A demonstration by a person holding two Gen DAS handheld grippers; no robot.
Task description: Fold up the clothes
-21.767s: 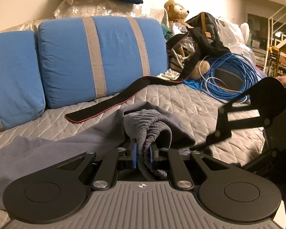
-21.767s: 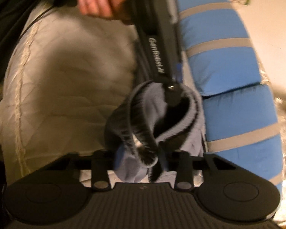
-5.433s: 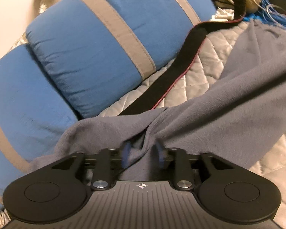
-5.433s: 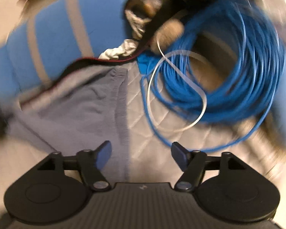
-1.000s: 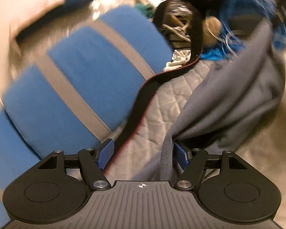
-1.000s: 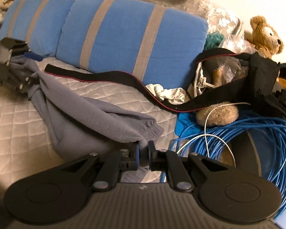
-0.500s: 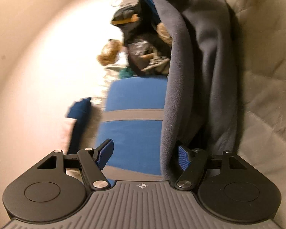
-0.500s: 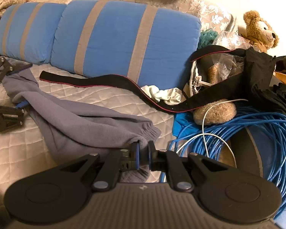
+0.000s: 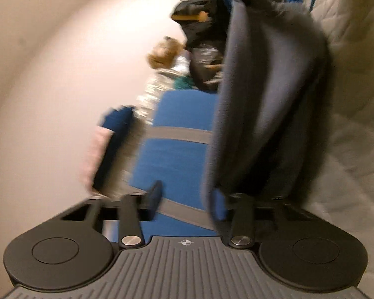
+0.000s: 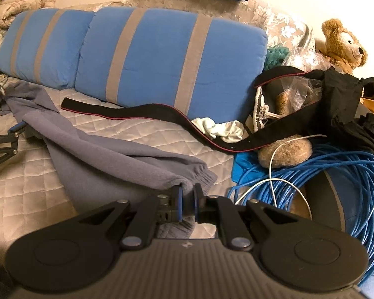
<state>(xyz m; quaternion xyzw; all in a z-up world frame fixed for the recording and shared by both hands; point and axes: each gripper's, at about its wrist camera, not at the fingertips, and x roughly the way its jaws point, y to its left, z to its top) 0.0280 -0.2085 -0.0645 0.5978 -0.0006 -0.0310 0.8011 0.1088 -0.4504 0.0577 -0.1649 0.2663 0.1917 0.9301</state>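
Clamping the cuffed end of the grey garment [image 10: 127, 159], our right gripper [image 10: 187, 205] has its jaws narrowed onto the fabric. Our left gripper [image 9: 184, 199] shows a visible gap in its blurred view; its jaws have just been closing, with the cloth draped against one blue pad [image 9: 218, 205] only. From there we see the garment stretched across the quilted bed [image 10: 32, 182], below the blue striped pillows [image 10: 167, 59], with a black strap [image 10: 142, 113] and blue cable coil [image 10: 336, 174] beside it.
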